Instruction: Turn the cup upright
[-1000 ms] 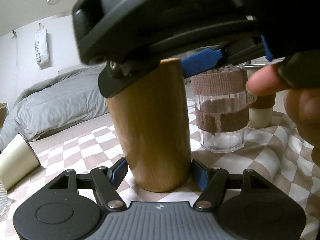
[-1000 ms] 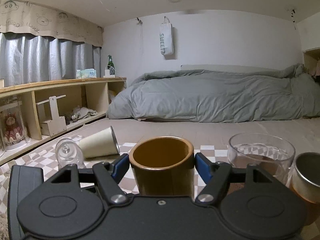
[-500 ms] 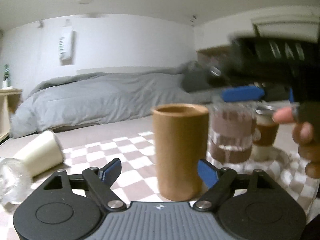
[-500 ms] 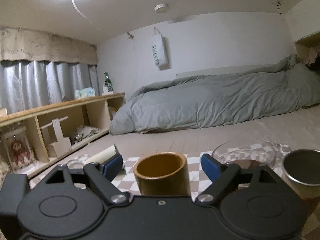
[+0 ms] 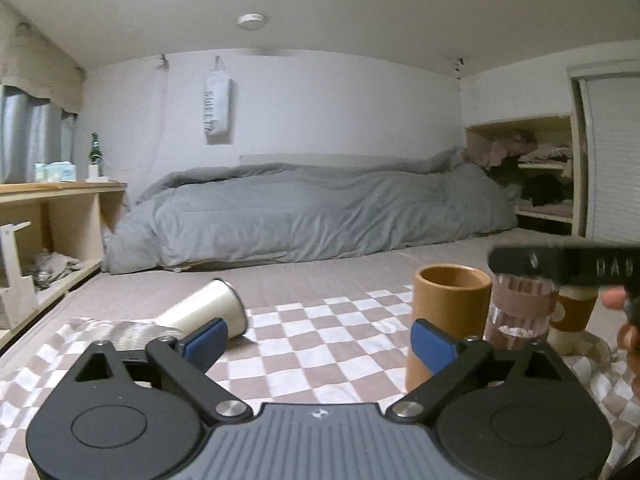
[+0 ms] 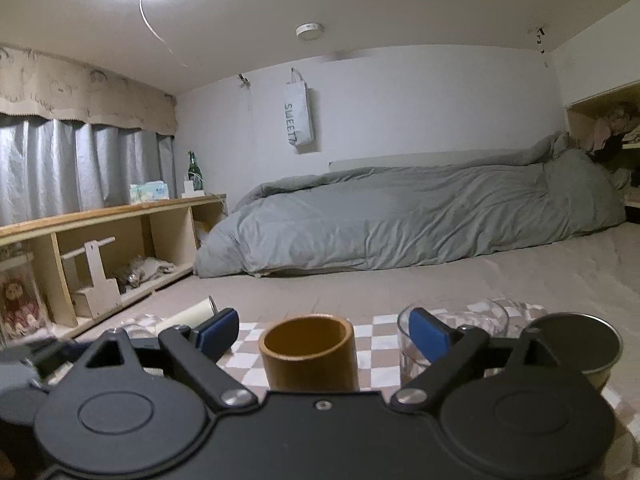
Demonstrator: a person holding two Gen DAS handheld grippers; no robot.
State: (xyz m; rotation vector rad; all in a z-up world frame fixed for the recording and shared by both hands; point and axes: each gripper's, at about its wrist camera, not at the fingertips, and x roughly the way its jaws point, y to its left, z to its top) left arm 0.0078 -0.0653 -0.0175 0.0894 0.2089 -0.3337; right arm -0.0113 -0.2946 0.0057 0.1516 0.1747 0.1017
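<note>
A brown wooden cup [image 5: 448, 320] stands upright on the checkered cloth [image 5: 320, 340], mouth up; it also shows in the right wrist view [image 6: 308, 352]. My left gripper [image 5: 318, 342] is open and empty, with the brown cup just beyond its right finger. My right gripper [image 6: 316, 334] is open above the brown cup and apart from it. A cream cup [image 5: 208, 312] lies on its side at the left, next to a clear glass [image 5: 128, 330] lying on the cloth; the cream cup also shows in the right wrist view [image 6: 188, 314].
A clear glass with brown tape bands [image 5: 520, 312] and a cream cup with a brown sleeve [image 5: 572, 316] stand upright right of the brown cup. A grey duvet [image 5: 312, 216] lies behind. A low wooden shelf [image 6: 100, 240] runs along the left wall.
Both grippers have opened wider and drawn back from the brown cup, which stays upright. The left view has swung left, bringing the lying cream cup closer to centre.
</note>
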